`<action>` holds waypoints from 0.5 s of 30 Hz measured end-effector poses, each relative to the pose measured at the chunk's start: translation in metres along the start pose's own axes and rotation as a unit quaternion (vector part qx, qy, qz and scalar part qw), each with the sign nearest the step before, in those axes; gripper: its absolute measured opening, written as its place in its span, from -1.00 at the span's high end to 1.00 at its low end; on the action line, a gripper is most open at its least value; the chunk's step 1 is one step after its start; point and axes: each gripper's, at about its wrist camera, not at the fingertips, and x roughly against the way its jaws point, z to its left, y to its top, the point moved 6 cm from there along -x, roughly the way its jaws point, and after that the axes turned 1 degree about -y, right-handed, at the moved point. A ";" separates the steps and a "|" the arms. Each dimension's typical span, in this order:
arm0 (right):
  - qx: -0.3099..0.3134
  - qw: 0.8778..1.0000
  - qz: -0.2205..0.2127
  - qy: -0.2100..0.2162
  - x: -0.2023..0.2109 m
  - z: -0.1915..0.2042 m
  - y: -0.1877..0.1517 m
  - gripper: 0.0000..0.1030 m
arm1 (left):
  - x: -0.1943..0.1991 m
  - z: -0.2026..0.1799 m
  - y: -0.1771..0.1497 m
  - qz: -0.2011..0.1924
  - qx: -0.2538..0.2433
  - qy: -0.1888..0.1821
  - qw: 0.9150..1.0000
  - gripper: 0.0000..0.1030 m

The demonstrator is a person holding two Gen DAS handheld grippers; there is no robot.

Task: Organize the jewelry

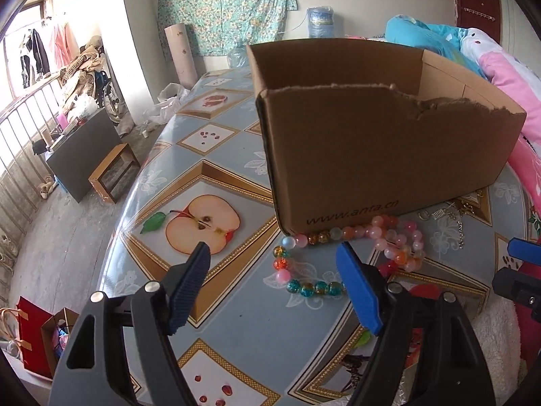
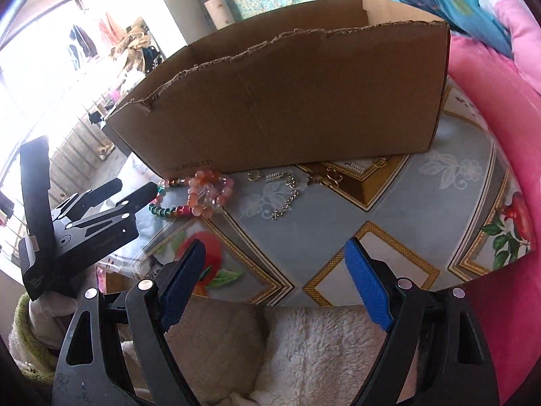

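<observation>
Lying coiled: multicolour glass-bead strand (image 1: 351,253); pink, teal, orange.

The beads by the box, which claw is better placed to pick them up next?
Left. The left claw stands open right over the beads, which lie against the box. The right claw is open too, but farther back near the table's edge.
</observation>
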 end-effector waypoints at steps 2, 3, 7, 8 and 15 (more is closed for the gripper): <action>-0.001 1.000 0.002 0.002 -0.003 -0.001 -0.002 -0.55 | -0.006 -0.003 -0.002 0.011 -0.003 -0.002 1.000 -0.45; -0.003 1.000 0.004 0.005 -0.004 -0.001 -0.003 -0.55 | -0.009 -0.004 -0.004 0.016 -0.007 -0.003 1.000 -0.45; -0.003 1.000 0.003 0.006 -0.005 -0.003 -0.006 -0.55 | -0.016 -0.005 -0.010 0.024 -0.022 0.004 0.999 -0.46; -0.003 1.000 0.002 0.005 -0.005 -0.003 -0.006 -0.55 | -0.017 -0.005 -0.011 0.026 -0.024 0.005 0.999 -0.47; 0.006 1.000 0.001 -0.003 -0.012 0.000 -0.008 -0.55 | -0.010 -0.009 -0.018 0.017 -0.057 0.013 0.998 -0.57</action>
